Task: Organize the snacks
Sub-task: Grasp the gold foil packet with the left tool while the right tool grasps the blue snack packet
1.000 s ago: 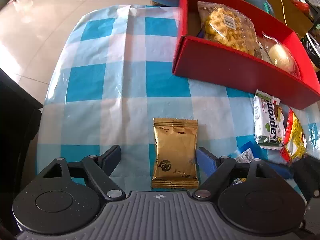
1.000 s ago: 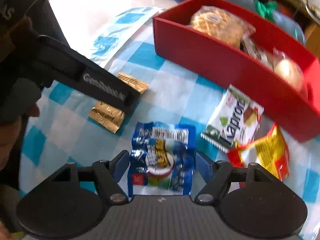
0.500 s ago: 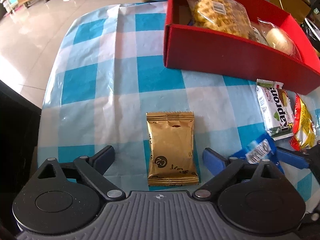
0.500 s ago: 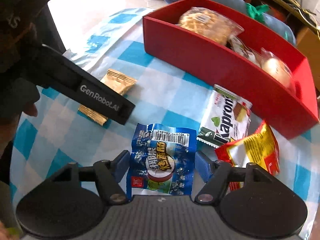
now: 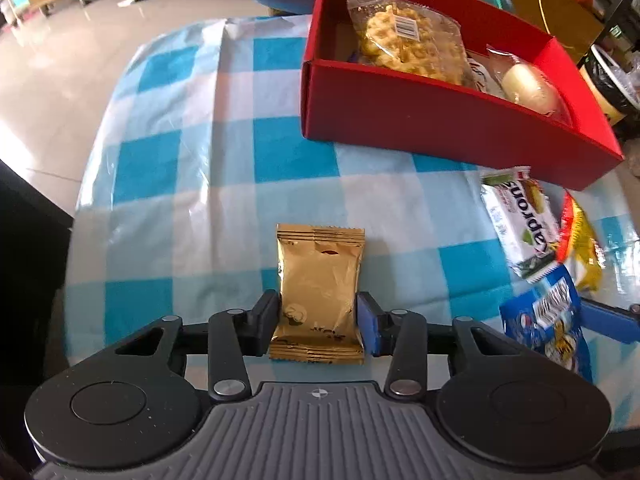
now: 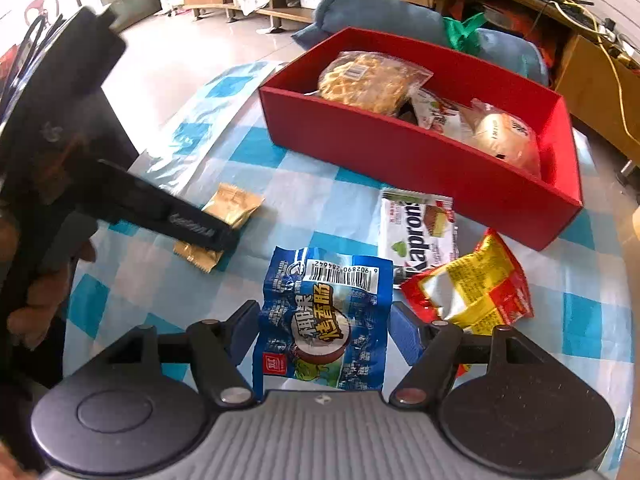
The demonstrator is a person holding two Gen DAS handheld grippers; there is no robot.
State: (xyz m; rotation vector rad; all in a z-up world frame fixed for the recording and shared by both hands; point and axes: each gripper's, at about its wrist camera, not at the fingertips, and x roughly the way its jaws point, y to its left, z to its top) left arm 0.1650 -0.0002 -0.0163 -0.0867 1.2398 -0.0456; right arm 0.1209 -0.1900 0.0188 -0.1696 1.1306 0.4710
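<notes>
Gold foil sachet, flat, rectangular, crimped at both short ends, pinched at its lower half in the left gripper; pads pressed against both long edges, foil creased between them. Lying on the checked blue-and-white plastic cloth, glossy and wrinkled.

Blue packet, shiny film with a white barcode strip on top, clamped across its middle by the right gripper; pads touching both sides, top end standing free above the cloth. Sachet seen from there at ten o'clock from the packet, partly under the black left gripper arm.

At two o'clock from the packet, white wafer pack, oblong, flat on the cloth; crumpled red-and-yellow bag just beside it at three o'clock, overlapping its corner.

Farther off at one o'clock, red card box, long, rectangular, open-topped, matte walls. Inside: clear bag of lattice waffles at the left end, a red-and-white wrapper in the middle, a pale round bun in clear film toward the right.
</notes>
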